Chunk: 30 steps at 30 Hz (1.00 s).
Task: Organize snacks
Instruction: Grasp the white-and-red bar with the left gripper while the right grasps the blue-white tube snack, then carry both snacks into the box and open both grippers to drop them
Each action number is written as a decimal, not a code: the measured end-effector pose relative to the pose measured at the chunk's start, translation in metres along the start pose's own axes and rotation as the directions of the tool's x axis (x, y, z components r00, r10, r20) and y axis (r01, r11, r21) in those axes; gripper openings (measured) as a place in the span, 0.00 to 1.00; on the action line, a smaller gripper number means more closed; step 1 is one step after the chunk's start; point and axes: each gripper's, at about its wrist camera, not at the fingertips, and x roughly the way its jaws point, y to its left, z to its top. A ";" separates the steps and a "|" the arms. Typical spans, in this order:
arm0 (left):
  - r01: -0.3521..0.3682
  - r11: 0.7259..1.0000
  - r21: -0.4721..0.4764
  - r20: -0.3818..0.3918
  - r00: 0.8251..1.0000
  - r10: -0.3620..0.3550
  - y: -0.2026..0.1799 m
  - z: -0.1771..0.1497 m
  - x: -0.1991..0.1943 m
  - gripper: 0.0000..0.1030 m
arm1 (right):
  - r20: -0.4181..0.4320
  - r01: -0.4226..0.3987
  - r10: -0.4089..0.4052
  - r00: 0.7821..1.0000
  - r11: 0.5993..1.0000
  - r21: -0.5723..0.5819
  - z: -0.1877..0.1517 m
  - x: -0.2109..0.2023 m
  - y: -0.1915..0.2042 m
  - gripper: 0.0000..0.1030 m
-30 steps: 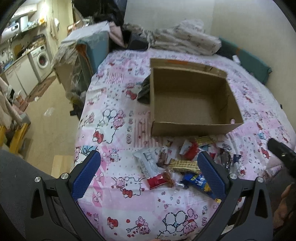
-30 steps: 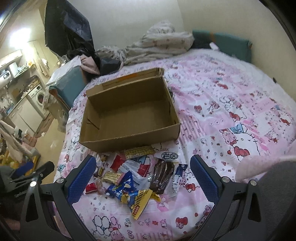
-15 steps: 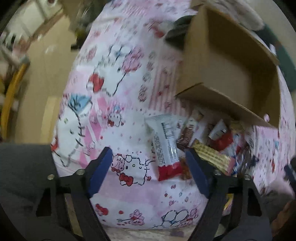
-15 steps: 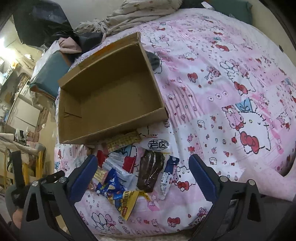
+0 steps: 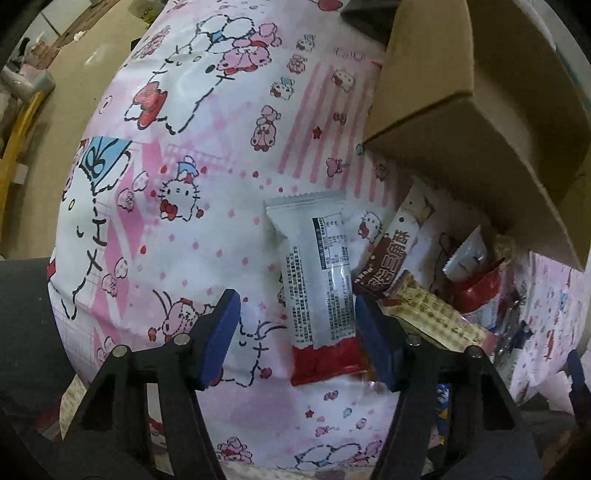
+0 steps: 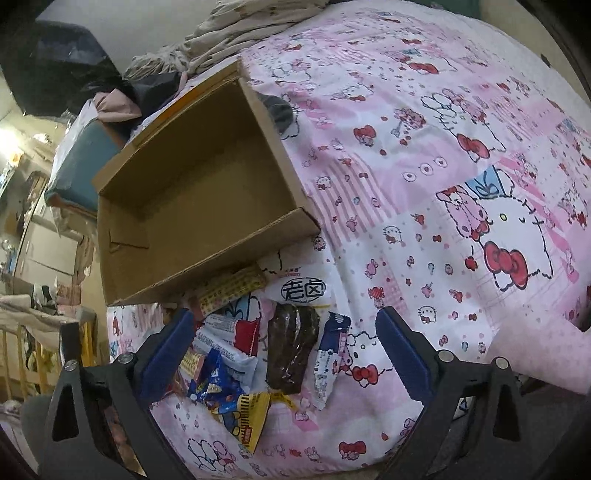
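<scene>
left gripper [image 5: 295,332]: jaws spread, low over the bed, straddling the red end of the white-and-red snack pack [image 5: 321,280]. Right pad touching or just beside the pack edge, left pad well clear. Not pinching.
right gripper [image 6: 284,350]: jaws wide apart, nothing between the pads in contact, hovering above the snack pile.
white-and-red snack pack: flat on the bedsheet [image 5: 177,155], print side up, lying lengthwise along the gripper axis, left edge of the pile.
snack pile: loose on the sheet right in front of the box's near wall. Includes dark brown pack [image 6: 291,350], blue cookie pack [image 6: 218,391], yellow pack [image 6: 251,417], brown-label bar [image 5: 388,266], yellow waffle-print bar [image 5: 432,314].
cardboard box [image 6: 192,192]: open top, nothing visible inside, sitting on the bed behind the pile, near wall touching or overlapping a few packs.
bedsheet: pink cartoon print, covers the whole bed.
background: crumpled bedding [image 6: 251,33] behind the box.
</scene>
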 end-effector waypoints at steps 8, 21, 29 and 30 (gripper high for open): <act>-0.029 0.999 0.042 0.025 0.999 0.028 -0.003 0.002 0.006 0.27 | -0.231 0.053 -0.016 0.973 0.987 0.153 -0.004 0.046 -0.028 0.55; 0.035 0.999 0.034 0.101 0.994 -0.039 0.008 0.003 -0.044 0.27 | -0.260 0.142 -0.127 0.957 0.989 0.040 -0.021 0.061 -0.012 0.20; 0.074 0.992 0.102 0.265 0.959 -0.099 -0.006 -0.006 -0.114 0.27 | -0.071 -0.089 0.093 0.993 0.995 0.053 -0.011 0.003 0.008 0.20; 0.080 0.990 0.112 0.282 0.953 -0.109 -0.010 -0.004 -0.121 0.27 | -0.046 -0.123 0.125 0.991 0.991 0.048 -0.007 -0.004 0.013 0.20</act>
